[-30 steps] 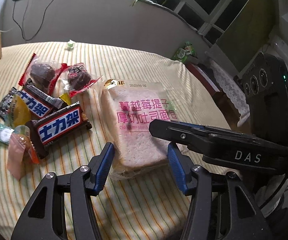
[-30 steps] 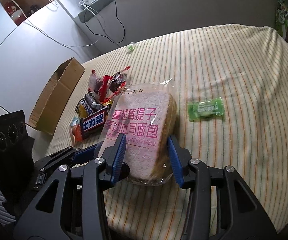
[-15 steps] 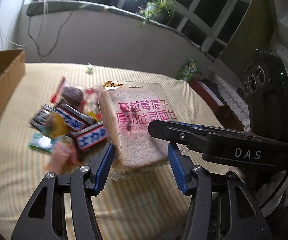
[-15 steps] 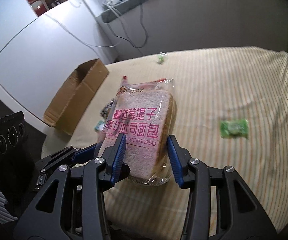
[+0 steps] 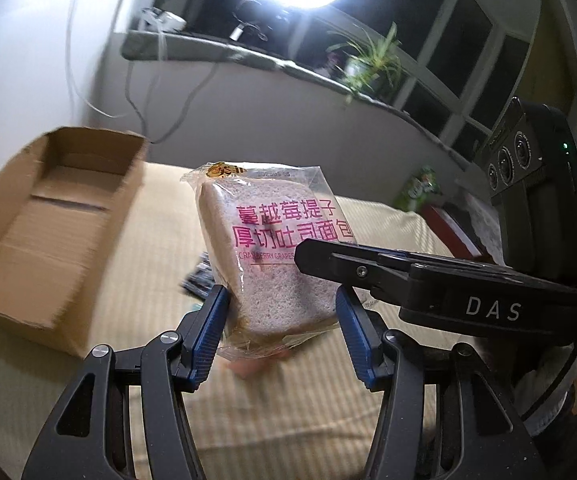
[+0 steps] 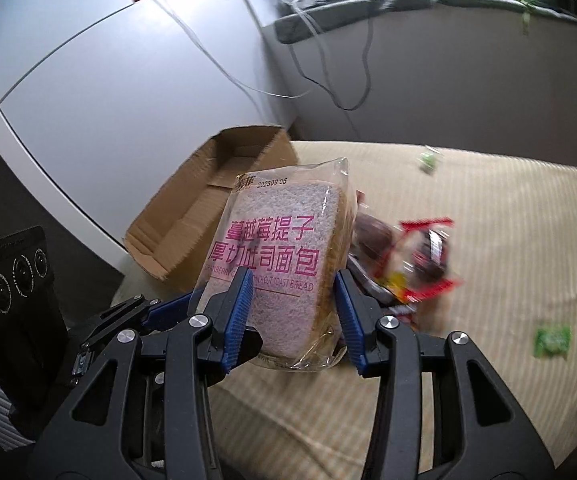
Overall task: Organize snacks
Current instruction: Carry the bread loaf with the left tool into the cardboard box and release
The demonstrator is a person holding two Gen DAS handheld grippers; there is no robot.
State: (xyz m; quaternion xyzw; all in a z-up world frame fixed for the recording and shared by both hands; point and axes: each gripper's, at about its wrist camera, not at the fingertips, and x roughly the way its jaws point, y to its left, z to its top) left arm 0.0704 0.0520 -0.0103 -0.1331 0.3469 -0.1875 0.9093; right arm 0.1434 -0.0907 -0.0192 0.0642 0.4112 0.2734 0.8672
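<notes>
Lifted off the table (image 5: 320,420) since a second ago, the bread packet (image 5: 276,264) now hangs tilted between my left tool (image 5: 282,336) and right tool (image 6: 293,314), both clamping it, with the cardboard box (image 5: 48,216) far left.

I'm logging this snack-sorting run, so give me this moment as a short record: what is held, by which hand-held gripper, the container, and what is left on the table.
held item: bagged toast bread, off the table
left hand-held gripper: closed on bread's lower edges
right hand-held gripper: closed on bread's lower part
container: open cardboard box, nothing visible inside
left on table: wrapped snack pile, two green candies
surface: striped tablecloth
</notes>
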